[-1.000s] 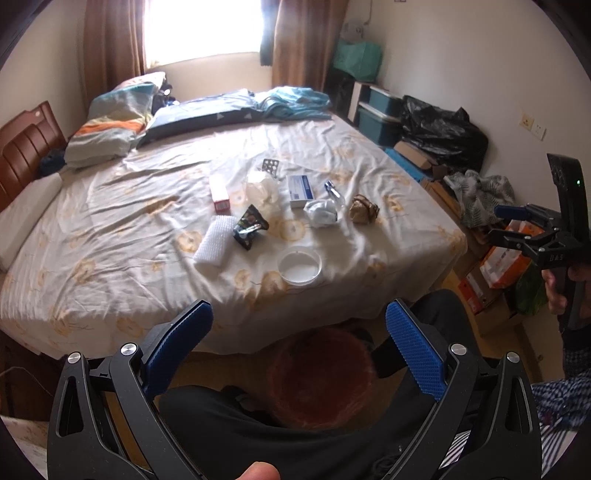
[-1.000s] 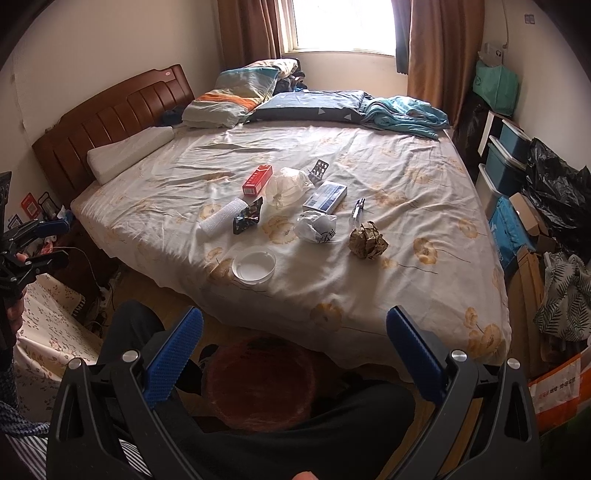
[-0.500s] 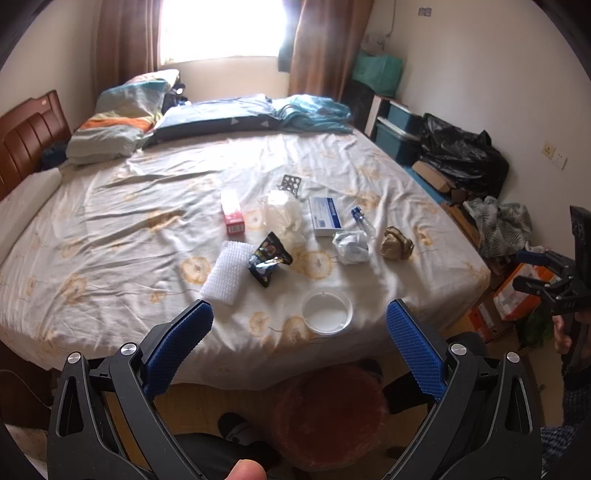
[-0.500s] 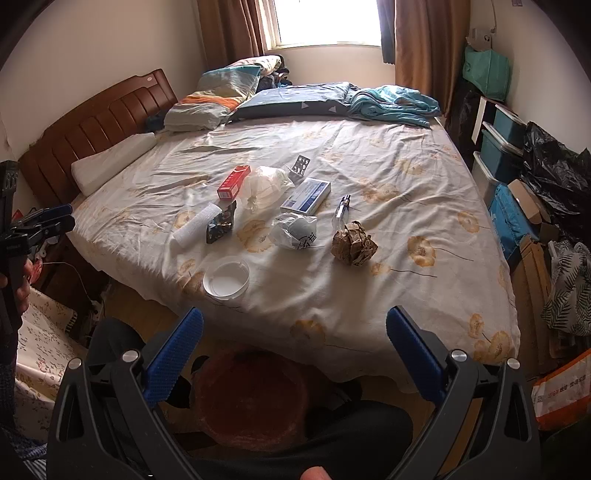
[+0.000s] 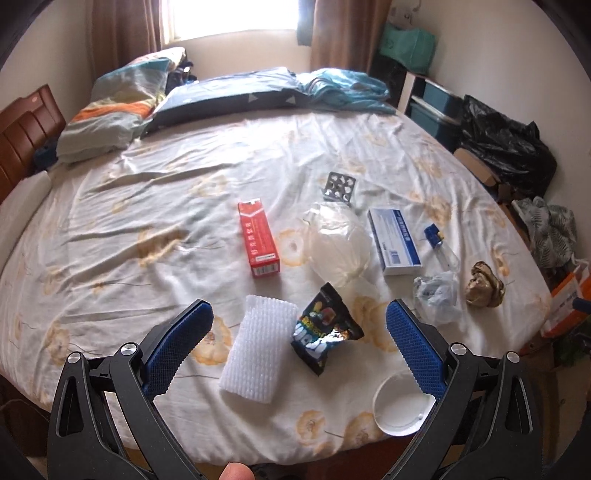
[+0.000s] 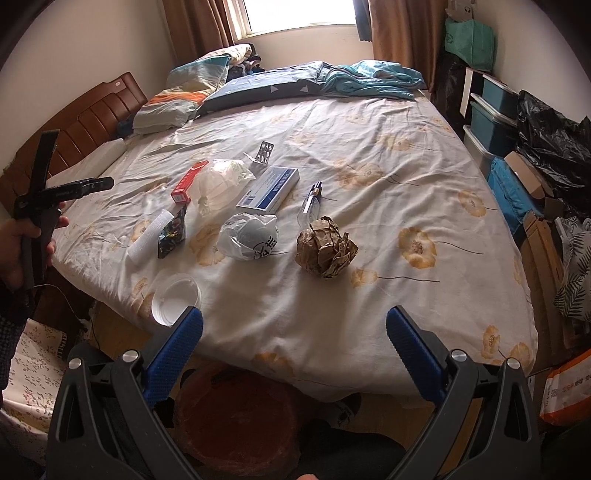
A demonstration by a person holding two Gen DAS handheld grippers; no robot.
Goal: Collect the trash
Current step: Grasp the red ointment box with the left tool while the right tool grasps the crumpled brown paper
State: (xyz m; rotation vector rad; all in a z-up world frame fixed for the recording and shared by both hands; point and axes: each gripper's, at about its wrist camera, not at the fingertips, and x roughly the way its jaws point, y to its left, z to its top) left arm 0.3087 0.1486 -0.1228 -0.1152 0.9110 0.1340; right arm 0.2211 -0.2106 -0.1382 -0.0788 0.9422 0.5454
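Both grippers have moved closer over the bed point(image 5: 147, 229) — left gripper point(image 5: 299, 343) and right gripper point(image 6: 294, 347) gape wide, empty. Snack wrapper point(image 5: 325, 328) lies between the left's fingers; curtained window point(image 6: 299, 14) beyond.

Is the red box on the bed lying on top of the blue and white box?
No, the red box lies alone on the sheet, with a clear plastic bag between it and the blue and white box.

Little can be read. The red box point(image 5: 258, 238) near the middle of the bed point(image 5: 147, 206) bears white Chinese characters, too small to make out. The crumpled white bag point(image 6: 248, 236) shows perhaps one dark character. The blue-and-white box's point(image 5: 393, 242) print is illegible.
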